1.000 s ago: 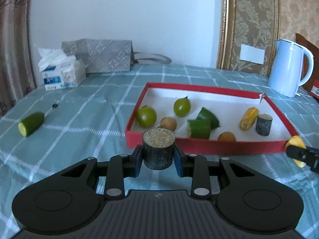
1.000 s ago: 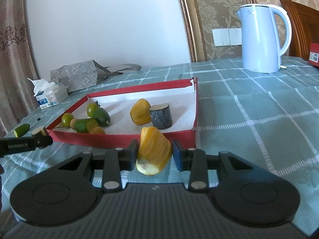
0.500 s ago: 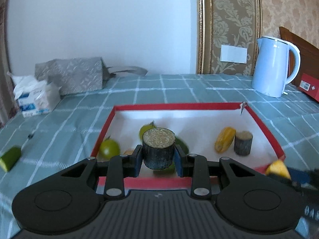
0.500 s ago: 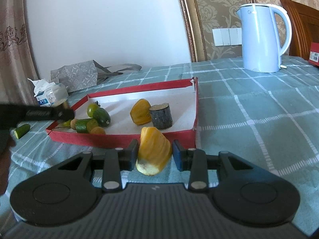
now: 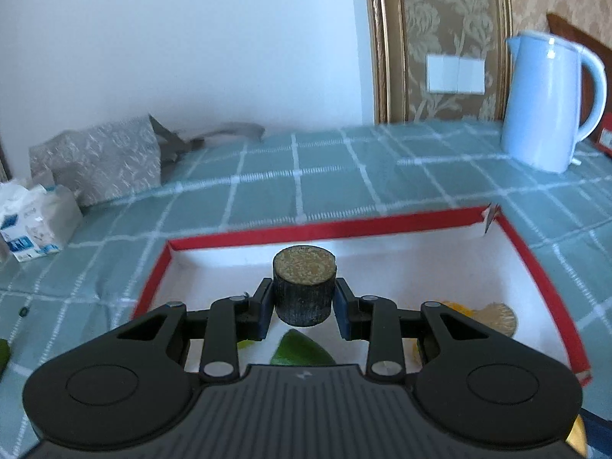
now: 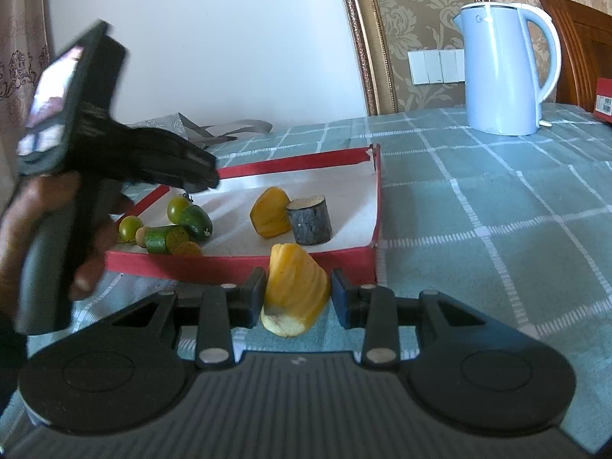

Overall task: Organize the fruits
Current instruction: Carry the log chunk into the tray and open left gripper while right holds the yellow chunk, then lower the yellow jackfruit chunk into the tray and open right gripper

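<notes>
Now left jaws clamp the dark cylinder point(image 5: 304, 290); right jaws clamp the yellow piece point(image 6: 295, 290).

a teal tabletop point(image 6: 497, 199) cloth checked with white lines carries a red-walled tray point(image 6: 237, 266) with a white floor. inside lie green tomatoes point(image 6: 178, 206), a green cucumber piece point(image 6: 162, 239), a yellow ridged fruit point(image 6: 269, 216) and a dark-barked log slice point(image 6: 310, 220) with a pale top. a pale blue kettle point(image 6: 501, 69) stands before beige floral wallpaper point(image 6: 413, 15). a grey patterned bag point(image 5: 99, 160) sits beside a white and blue tissue pack point(image 5: 34, 225).
</notes>
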